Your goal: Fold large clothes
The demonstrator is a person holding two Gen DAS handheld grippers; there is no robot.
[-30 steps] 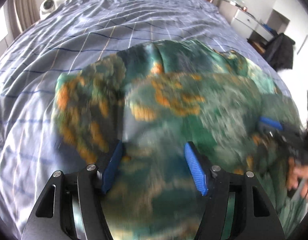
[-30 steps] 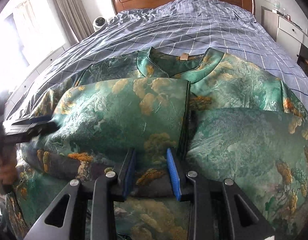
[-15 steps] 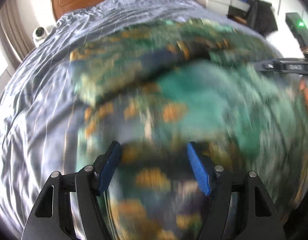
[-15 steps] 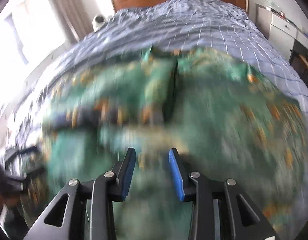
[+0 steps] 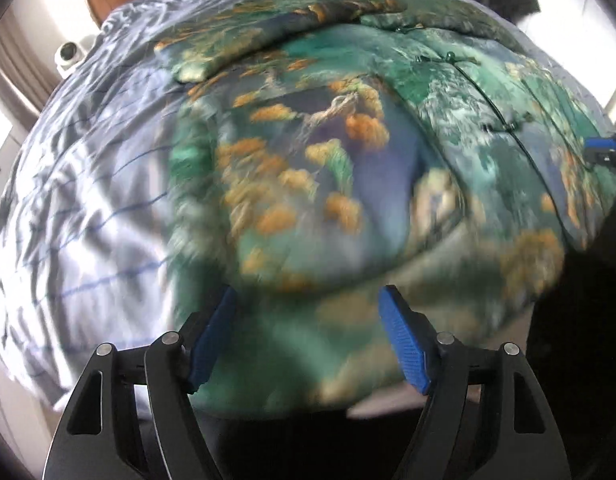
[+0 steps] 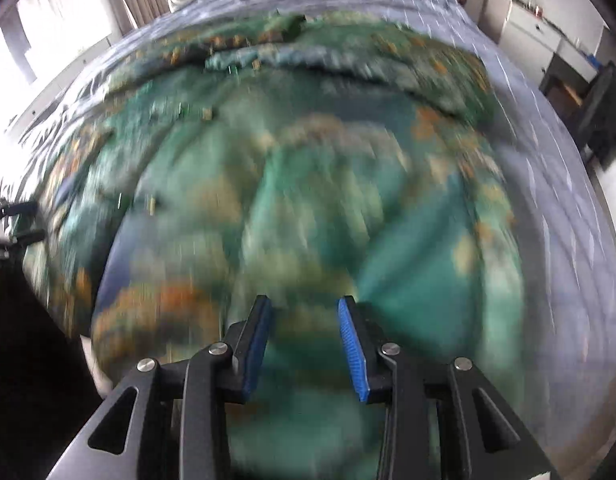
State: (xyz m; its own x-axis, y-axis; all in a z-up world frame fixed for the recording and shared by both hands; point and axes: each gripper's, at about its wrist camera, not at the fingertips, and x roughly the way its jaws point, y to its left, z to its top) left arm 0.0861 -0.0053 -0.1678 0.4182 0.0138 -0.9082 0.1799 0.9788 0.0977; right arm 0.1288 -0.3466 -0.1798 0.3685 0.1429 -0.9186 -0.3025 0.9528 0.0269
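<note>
A checked blue bedspread [image 5: 88, 184] fills the frame's left and top, and on it the green brocade garment [image 5: 348, 168] lies spread across the centre, its sleeves folded in near the top. The left gripper [image 5: 308, 336] hovers over the hem at lower centre, jaws wide and just opening, gripping nothing; the right gripper [image 6: 304, 340], partly open, appears empty too. Next, seemingly, each must catch the hem for the lengthwise fold.

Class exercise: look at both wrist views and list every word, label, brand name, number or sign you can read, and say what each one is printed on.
None can be read.
The green patterned garment shows only pictures of trees and rocks, no lettering.
The checked bedsheet carries lines only.
Small items on the white cabinet are too small and blurred to read.
</note>
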